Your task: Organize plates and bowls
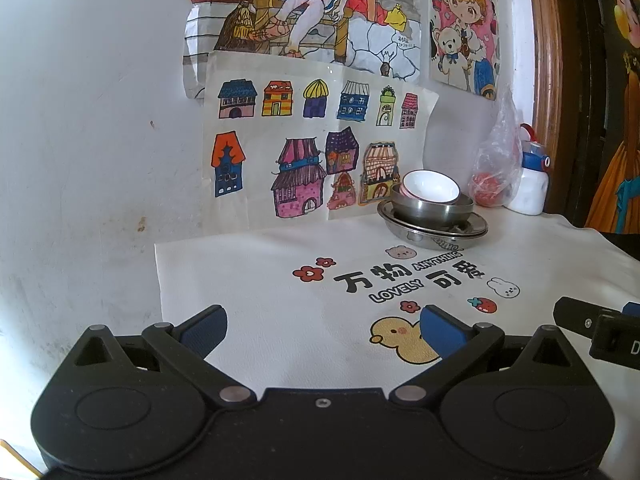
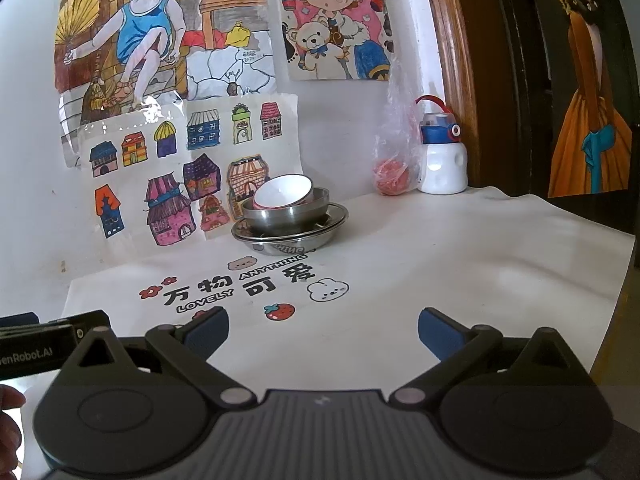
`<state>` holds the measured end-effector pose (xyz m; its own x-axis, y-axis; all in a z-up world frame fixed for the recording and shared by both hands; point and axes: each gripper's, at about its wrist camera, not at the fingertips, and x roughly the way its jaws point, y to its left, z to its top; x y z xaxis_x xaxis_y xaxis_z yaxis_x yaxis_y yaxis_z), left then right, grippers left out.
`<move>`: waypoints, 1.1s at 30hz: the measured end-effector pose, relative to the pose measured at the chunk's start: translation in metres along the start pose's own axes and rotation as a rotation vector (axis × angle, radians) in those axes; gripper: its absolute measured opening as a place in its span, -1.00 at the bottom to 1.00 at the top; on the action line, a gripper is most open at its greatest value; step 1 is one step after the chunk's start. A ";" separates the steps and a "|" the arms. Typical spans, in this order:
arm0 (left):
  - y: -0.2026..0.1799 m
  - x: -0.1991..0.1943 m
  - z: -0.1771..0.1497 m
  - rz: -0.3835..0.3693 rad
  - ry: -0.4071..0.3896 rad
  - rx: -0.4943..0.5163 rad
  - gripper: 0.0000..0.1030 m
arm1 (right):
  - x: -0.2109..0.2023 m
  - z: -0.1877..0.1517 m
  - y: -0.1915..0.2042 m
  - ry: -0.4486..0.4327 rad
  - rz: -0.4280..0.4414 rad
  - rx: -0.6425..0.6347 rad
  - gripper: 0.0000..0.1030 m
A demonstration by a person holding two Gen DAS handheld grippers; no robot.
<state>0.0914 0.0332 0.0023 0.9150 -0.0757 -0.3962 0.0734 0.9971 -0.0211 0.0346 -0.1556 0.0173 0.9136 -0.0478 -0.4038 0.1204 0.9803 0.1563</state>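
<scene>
A: Nearest the lens, left gripper (image 1: pixel 322 330): jaws spread wide, nothing between the blue pads (image 1: pixel 440 334), just the printed tablecloth (image 1: pixel 248 276) under them.

B: Right gripper (image 2: pixel 323 330)?

A: Same. Wide apart, empty, cloth below. The two sit side by side, low at the near edge.

B: Where's the dishware?

A: One stack, well ahead of both sets of jaws, near the back wall. From the left jaws it lies ahead and off to the right; from the right jaws, ahead and a little left. So it sits roughly between the two lines of sight, the right looking slightly nearer to in line, but I'd call it close.

B: What's in the stack?

A: Bottom, steel plate (image 1: pixel 434 230), shallow, maybe two nested, hard to tell. On it a steel bowl (image 1: pixel 432 208), upright. In that, a white bowl (image 1: pixel 430 188) with a pink outside, tilted, mouth tipped toward the grippers, not seated flat.

B: Long axis?

A: All round, none to speak of; the tilt is what matters. High rim is the far side.

B: Other stuff?

A: Plastic bag (image 1: pixel 496 160) and a white bottle (image 1: pixel 530 176) right of the stack, apart from it. Drawings (image 1: pixel 312 140) on the wall behind.

B: Judgement?

A: Stack looks mostly done; white bowl likely needs levelling.
</scene>
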 end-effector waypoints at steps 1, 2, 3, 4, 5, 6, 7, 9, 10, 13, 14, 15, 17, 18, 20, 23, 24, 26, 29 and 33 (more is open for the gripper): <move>0.000 0.000 0.000 0.000 0.000 0.000 0.98 | 0.000 0.000 0.000 0.000 0.000 0.001 1.00; 0.000 0.000 0.000 0.000 0.000 0.001 0.98 | 0.000 0.000 0.000 0.000 0.000 0.002 1.00; 0.000 0.000 0.000 0.000 0.000 0.000 0.98 | 0.000 0.000 0.000 0.000 0.000 0.000 1.00; 0.000 0.000 0.000 -0.001 0.000 0.000 0.99 | 0.000 0.000 0.000 0.000 0.000 0.000 1.00; 0.000 0.000 0.000 0.000 0.000 0.001 0.98 | 0.000 0.000 0.000 -0.001 0.000 0.000 1.00; 0.000 0.000 0.000 0.000 0.000 0.001 0.98 | 0.000 0.000 0.000 0.000 0.000 0.001 1.00; 0.000 0.000 0.000 0.000 0.000 0.000 0.98 | 0.000 0.000 0.000 0.000 0.000 0.001 1.00; 0.000 0.000 0.000 0.000 0.000 0.001 0.98 | 0.000 0.000 0.000 -0.003 -0.001 0.003 1.00; 0.000 0.000 0.000 0.000 0.000 0.001 0.98 | -0.001 0.000 0.000 -0.004 -0.001 0.004 1.00; 0.000 0.000 0.000 0.000 0.000 0.001 0.98 | -0.001 0.000 0.000 -0.006 -0.001 0.005 1.00; 0.000 0.000 0.000 0.000 0.000 0.001 0.98 | -0.001 0.000 0.000 -0.006 -0.001 0.005 1.00; 0.000 0.000 0.000 0.000 0.000 0.001 0.98 | -0.001 0.000 0.001 -0.005 0.001 0.005 1.00; 0.000 0.000 0.000 0.000 0.000 0.000 0.98 | -0.001 0.000 0.001 -0.005 0.002 0.005 1.00; 0.000 0.000 0.000 0.000 0.000 0.001 0.98 | -0.001 0.000 0.001 -0.004 0.001 0.005 1.00; 0.000 0.000 0.000 0.000 0.000 0.000 0.98 | -0.001 0.000 0.001 -0.003 0.002 0.005 1.00; 0.000 0.000 0.000 -0.001 0.001 0.000 0.98 | -0.001 0.000 0.001 -0.004 0.000 0.007 1.00; 0.000 -0.001 0.000 0.000 0.000 0.001 0.98 | -0.001 0.000 0.001 -0.004 0.001 0.006 1.00; 0.000 -0.001 0.000 0.000 0.000 0.000 0.98 | -0.001 0.000 0.001 -0.004 0.001 0.006 1.00; 0.000 -0.001 0.000 0.000 0.000 0.000 0.98 | -0.001 0.000 0.001 -0.003 0.002 0.005 1.00; 0.000 -0.001 0.000 0.000 0.000 0.000 0.98 | -0.001 -0.001 0.002 -0.001 0.004 0.005 1.00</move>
<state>0.0908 0.0329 0.0027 0.9150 -0.0759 -0.3963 0.0734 0.9971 -0.0213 0.0337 -0.1531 0.0169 0.9144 -0.0440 -0.4024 0.1188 0.9795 0.1627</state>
